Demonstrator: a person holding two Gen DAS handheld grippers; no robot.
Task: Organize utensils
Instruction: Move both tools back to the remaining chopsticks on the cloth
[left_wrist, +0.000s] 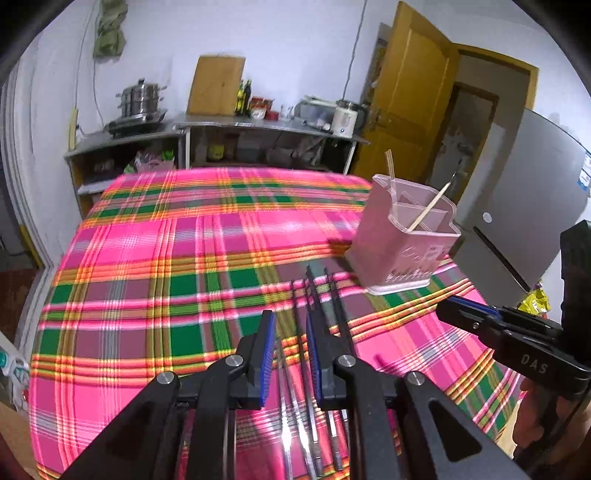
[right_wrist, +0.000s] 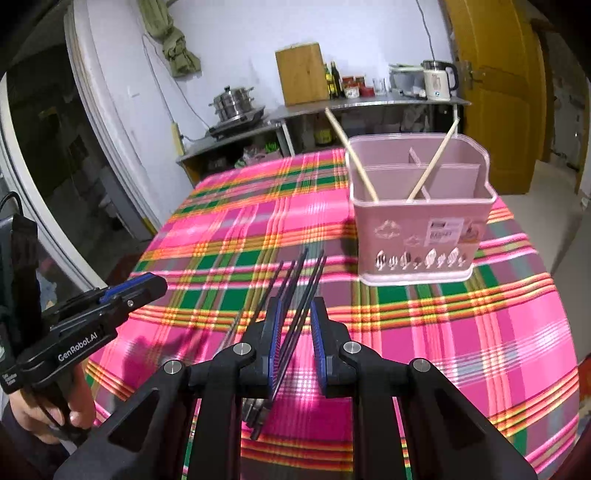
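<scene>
Right wrist view: the right gripper (right_wrist: 295, 354) hovers low over a table covered by a pink, green and orange plaid cloth (right_wrist: 461, 350). Its jaws are parted, with dark chopsticks (right_wrist: 301, 291) lying on the cloth between and ahead of them; whether the pads touch them is unclear. Beyond, toward the right, stands a pink holder (right_wrist: 417, 236) with divided compartments, two pale wooden chopsticks (right_wrist: 432, 166) leaning inside. The left gripper (right_wrist: 142, 286) sits at the left edge, jaws apparently together.

Left wrist view: the left gripper (left_wrist: 291, 354) shows parted blue pads (left_wrist: 266, 354) above metal-handled utensils (left_wrist: 306, 424).
</scene>
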